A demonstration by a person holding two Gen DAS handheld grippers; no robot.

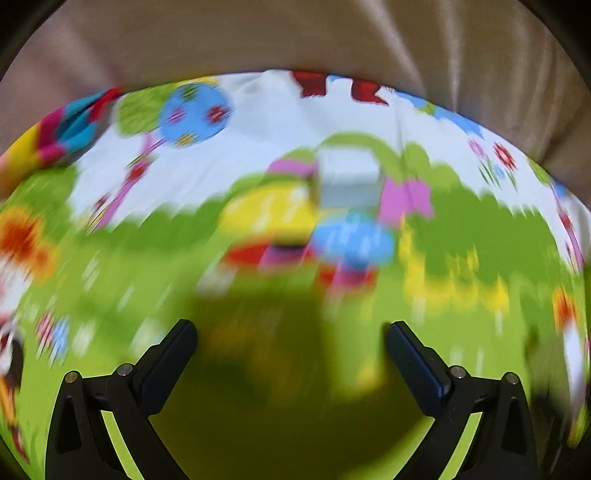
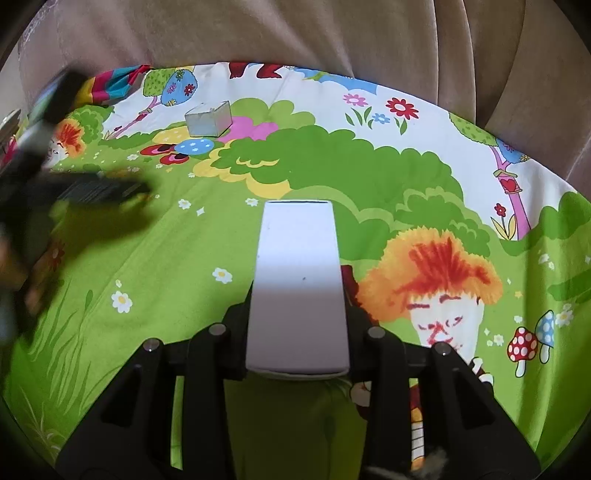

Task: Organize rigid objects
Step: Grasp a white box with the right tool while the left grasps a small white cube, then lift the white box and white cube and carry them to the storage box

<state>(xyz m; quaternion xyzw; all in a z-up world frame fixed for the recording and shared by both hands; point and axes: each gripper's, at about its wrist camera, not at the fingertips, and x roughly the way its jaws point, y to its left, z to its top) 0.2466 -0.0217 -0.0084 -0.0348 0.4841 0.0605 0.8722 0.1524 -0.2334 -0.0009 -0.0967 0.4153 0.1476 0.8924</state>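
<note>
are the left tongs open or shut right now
Open. In the left wrist view the left tongs have their two fingers spread wide apart, with only blurred green printed cloth between them and nothing gripped.

A home setting is indicated, most likely a bedroom or a child's room. The working surface is covered by a children's printed sheet (image 2: 369,173) on which cartoon trees, flowers, mushrooms and an orange-haired figure are drawn. Beyond the far edge of the sheet, beige fabric (image 2: 332,33) is seen in soft vertical folds, as of a curtain or upholstered back. No shop, lab or workshop fittings are shown.
</note>
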